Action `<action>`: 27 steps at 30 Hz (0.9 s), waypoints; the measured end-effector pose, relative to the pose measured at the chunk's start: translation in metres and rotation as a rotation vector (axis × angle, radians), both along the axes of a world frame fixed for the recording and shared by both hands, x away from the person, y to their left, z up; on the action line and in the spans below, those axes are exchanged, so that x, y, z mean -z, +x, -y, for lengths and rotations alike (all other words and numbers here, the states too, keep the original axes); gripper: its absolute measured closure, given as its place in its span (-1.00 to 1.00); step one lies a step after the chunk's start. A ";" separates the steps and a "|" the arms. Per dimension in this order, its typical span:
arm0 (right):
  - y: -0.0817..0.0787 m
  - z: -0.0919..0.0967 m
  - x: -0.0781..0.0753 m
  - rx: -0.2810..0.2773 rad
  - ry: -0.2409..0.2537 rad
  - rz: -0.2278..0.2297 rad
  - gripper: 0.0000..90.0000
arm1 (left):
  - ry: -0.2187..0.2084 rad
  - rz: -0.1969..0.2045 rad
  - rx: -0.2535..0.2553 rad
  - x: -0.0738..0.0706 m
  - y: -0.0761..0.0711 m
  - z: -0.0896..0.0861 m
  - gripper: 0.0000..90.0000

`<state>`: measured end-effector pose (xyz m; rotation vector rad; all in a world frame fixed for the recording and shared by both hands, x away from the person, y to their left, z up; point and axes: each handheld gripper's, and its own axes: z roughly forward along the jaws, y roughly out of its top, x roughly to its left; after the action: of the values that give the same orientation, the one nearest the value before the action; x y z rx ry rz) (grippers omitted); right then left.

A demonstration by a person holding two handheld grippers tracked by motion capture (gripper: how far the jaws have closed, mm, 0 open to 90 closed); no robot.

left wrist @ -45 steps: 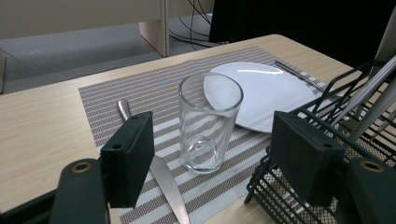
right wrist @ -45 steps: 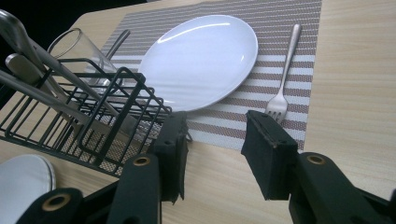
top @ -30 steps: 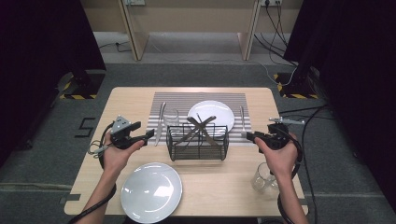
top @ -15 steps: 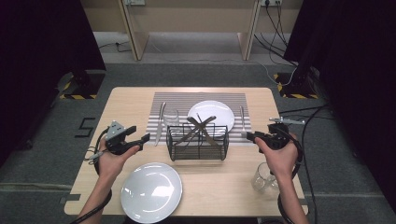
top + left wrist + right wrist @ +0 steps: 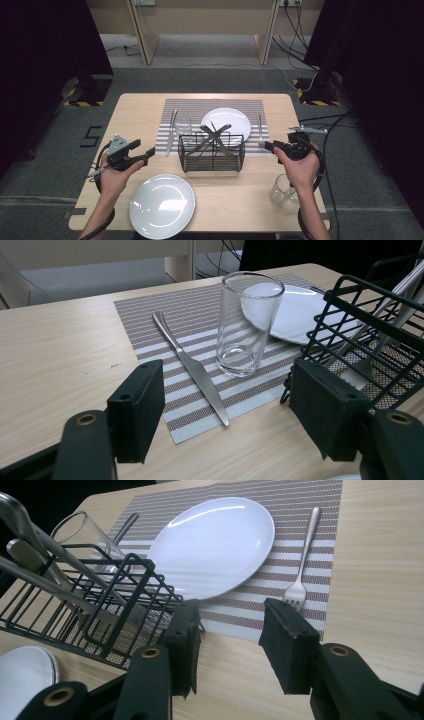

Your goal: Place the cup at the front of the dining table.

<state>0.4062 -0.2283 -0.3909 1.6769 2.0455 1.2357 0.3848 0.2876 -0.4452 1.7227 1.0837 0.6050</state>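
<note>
A striped placemat [image 5: 210,105] lies at the table's middle back. On it are a white plate [image 5: 226,124] [image 5: 215,545], a knife [image 5: 171,132] [image 5: 192,367] at its left, an upright empty glass [image 5: 183,124] [image 5: 247,325] and a fork [image 5: 259,127] [image 5: 302,555] at its right. In front of the mat stands a black wire basket [image 5: 212,152] [image 5: 370,325] [image 5: 100,605] holding crossed cutlery [image 5: 215,136]. My left gripper [image 5: 145,154] [image 5: 227,390] hovers left of the basket, open and empty, pointing at the knife and glass. Just right of the basket my right gripper [image 5: 264,145] [image 5: 232,630] is open and empty, near the fork's tines.
A second white plate [image 5: 161,205] rests near the front edge, below the basket's left side. A second empty glass [image 5: 281,191] stands front right, beside my right forearm. Bare wood [image 5: 135,115] lies left of the mat. Cables trail off the table's right side.
My left gripper has drawn back a little toward the front left and sunk slightly. The right gripper has stayed put, and nothing on the table has moved.
</note>
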 end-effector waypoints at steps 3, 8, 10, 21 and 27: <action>0.000 0.000 0.000 0.001 0.001 -0.005 0.30 | -0.004 -0.003 -0.010 0.002 -0.001 -0.004 -0.34; 0.000 -0.001 0.001 -0.002 -0.001 -0.005 0.29 | -0.008 -0.007 -0.026 0.006 -0.005 -0.010 -0.34; 0.001 0.000 0.001 -0.001 -0.002 -0.005 0.29 | -0.006 -0.012 -0.028 0.008 -0.006 -0.012 -0.34; 0.001 0.000 0.002 0.001 -0.003 -0.005 0.29 | -0.012 -0.022 -0.050 0.018 -0.010 -0.021 -0.35; 0.001 0.000 0.003 -0.002 -0.005 -0.010 0.28 | -0.010 -0.029 -0.059 0.024 -0.014 -0.027 -0.34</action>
<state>0.4074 -0.2284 -0.3938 1.6827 2.0549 1.2244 0.3712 0.3147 -0.4690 1.7004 1.1595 0.6123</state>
